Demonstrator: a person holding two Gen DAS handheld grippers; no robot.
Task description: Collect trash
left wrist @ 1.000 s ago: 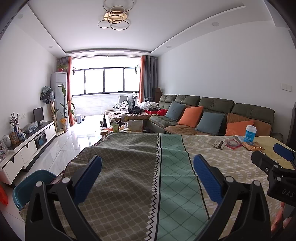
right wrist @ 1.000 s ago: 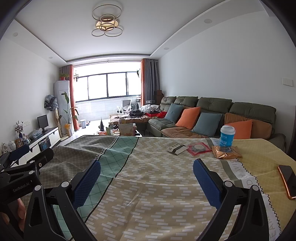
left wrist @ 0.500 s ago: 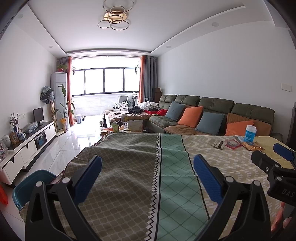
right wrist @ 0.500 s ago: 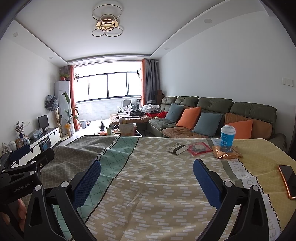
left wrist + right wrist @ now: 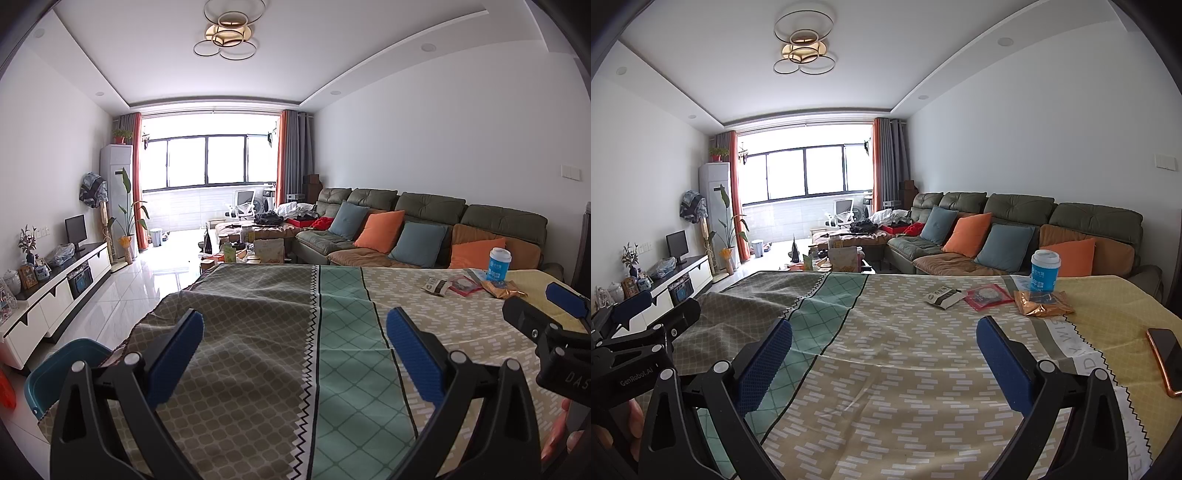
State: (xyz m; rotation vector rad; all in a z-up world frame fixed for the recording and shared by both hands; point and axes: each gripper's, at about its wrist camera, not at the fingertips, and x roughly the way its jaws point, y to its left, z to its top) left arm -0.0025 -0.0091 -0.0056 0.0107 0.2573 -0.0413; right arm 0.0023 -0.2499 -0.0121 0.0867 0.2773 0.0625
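Trash lies at the far right of the cloth-covered table [image 5: 886, 369]: a white-and-dark wrapper [image 5: 942, 297], a red packet [image 5: 988, 295], a gold crumpled wrapper [image 5: 1041, 308] and a blue paper cup [image 5: 1044, 271] with a white lid. They also show in the left wrist view, wrapper [image 5: 436, 286], red packet [image 5: 464, 286], gold wrapper [image 5: 504, 290], cup [image 5: 498, 264]. My right gripper [image 5: 884, 354] is open and empty, well short of the trash. My left gripper [image 5: 295, 350] is open and empty over the table's left part.
A teal bin [image 5: 62, 373] stands on the floor past the table's left edge. A phone [image 5: 1167, 360] lies near the table's right edge. A sofa [image 5: 1015, 236] with cushions stands behind the table, a TV cabinet [image 5: 55, 291] along the left wall.
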